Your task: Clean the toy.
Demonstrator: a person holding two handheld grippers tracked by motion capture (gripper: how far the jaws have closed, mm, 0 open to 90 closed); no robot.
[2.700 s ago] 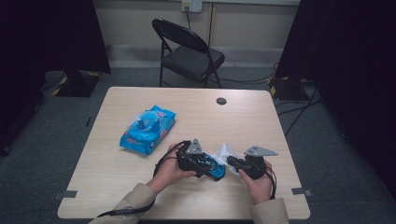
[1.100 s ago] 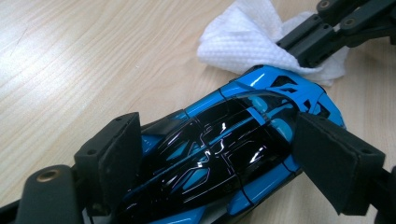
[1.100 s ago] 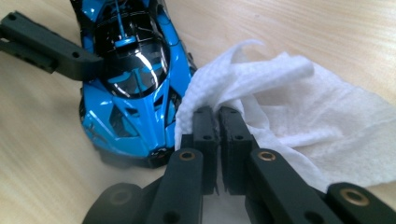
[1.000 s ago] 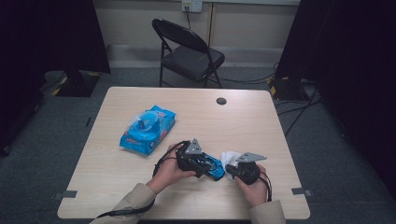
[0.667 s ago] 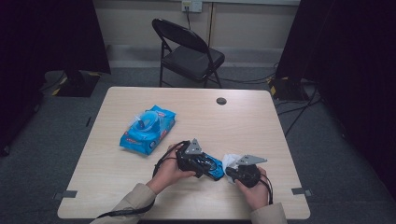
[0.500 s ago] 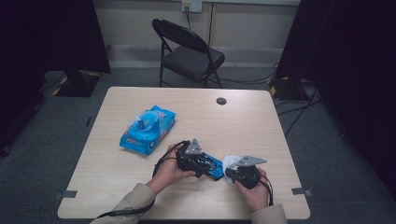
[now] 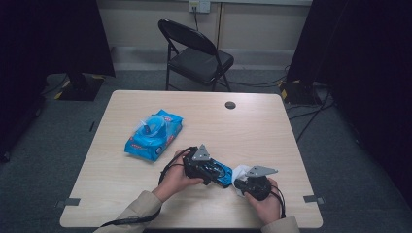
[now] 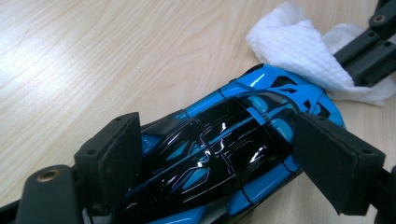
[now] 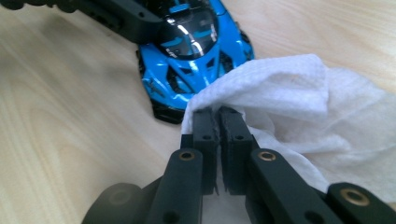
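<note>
Right gripper view: we see right hand-held gripper clenched on white wipe, touching toy car nose dead ahead; left hand-held gripper clamps car's sides.

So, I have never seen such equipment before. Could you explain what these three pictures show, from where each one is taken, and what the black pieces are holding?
No robot here: a person sits at a wooden table with a hand-held two-jaw tool in each hand. The high view looks down from above the person. The other two pictures come from small cameras riding on each tool, looking along its black jaws.

The left tool has its jaws on either side of a blue and black toy car, holding it. The right tool is shut on a white wipe, which lies against the car's nose.

Farther left on the table lies a blue wipes packet. A black folding chair stands behind the table.
</note>
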